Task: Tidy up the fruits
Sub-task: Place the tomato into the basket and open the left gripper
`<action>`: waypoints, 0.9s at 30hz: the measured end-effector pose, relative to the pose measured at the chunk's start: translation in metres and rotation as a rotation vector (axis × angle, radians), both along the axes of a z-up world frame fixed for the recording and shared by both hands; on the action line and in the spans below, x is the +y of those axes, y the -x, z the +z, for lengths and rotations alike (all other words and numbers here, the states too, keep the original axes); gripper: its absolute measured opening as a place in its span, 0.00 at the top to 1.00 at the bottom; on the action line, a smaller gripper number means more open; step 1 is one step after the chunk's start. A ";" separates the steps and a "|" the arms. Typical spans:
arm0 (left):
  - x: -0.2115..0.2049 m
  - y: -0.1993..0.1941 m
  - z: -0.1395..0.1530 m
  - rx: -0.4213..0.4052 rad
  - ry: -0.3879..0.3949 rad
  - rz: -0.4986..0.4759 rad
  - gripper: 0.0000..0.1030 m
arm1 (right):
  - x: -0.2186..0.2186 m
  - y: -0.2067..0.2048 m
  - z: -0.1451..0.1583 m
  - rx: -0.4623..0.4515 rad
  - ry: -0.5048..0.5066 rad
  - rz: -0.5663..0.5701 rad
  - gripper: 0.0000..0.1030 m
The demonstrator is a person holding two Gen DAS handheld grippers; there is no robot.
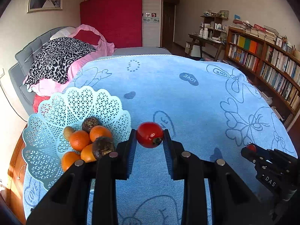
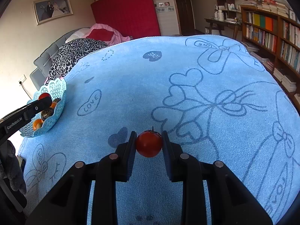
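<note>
Each tool clamps a red fruit: left tool (image 1: 150,136), right tool (image 2: 149,144); basket (image 1: 46,112) probably below left's.

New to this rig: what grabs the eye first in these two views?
Each gripper is clamped on a red fruit: the left gripper on its red fruit, the right gripper on a second red fruit, over a blue towel. At left, a pale blue lattice basket holds oranges and dark fruits.

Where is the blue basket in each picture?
Left wrist view: the basket sits at lower left, beside the left gripper, with fruit inside.
Right wrist view: the basket is small at the far left edge, behind the left gripper.
Shared landmark: the dark "LOVE" heart on the blue cloth.
</note>
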State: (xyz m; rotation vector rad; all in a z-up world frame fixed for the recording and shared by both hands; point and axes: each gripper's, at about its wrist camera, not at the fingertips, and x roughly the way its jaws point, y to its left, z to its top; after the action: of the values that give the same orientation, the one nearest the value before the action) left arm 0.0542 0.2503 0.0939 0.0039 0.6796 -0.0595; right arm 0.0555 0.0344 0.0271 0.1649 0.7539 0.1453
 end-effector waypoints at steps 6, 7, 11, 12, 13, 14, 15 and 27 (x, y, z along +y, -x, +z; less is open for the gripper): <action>0.042 0.008 0.007 -0.012 0.006 0.092 0.72 | 0.001 0.000 -0.001 0.000 0.005 -0.001 0.74; 0.049 0.010 0.008 -0.012 0.008 0.107 0.72 | 0.001 0.000 -0.001 0.000 0.005 -0.001 0.74; 0.074 0.014 0.009 -0.010 0.011 0.160 0.72 | 0.001 0.000 -0.001 0.001 0.009 -0.001 0.74; 0.077 0.014 0.008 -0.008 0.010 0.172 0.72 | 0.001 0.000 -0.001 0.001 0.009 -0.001 0.74; 0.081 0.015 0.008 -0.007 0.009 0.182 0.70 | 0.001 0.000 -0.001 0.001 0.009 -0.001 0.74; 0.086 0.016 0.007 -0.003 0.011 0.192 0.68 | 0.001 0.000 -0.001 0.001 0.009 -0.001 0.74; 0.090 0.017 0.007 -0.001 0.015 0.202 0.60 | 0.001 0.000 -0.001 0.001 0.009 -0.001 0.74; 0.122 0.037 0.018 -0.053 0.028 0.297 0.23 | 0.004 -0.001 0.004 0.011 -0.013 0.022 0.74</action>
State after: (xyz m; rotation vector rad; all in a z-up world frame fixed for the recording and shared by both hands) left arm 0.0167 0.3726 0.1122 -0.1216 0.6199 0.2163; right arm 0.0565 0.0381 0.0316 0.1700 0.7656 0.1710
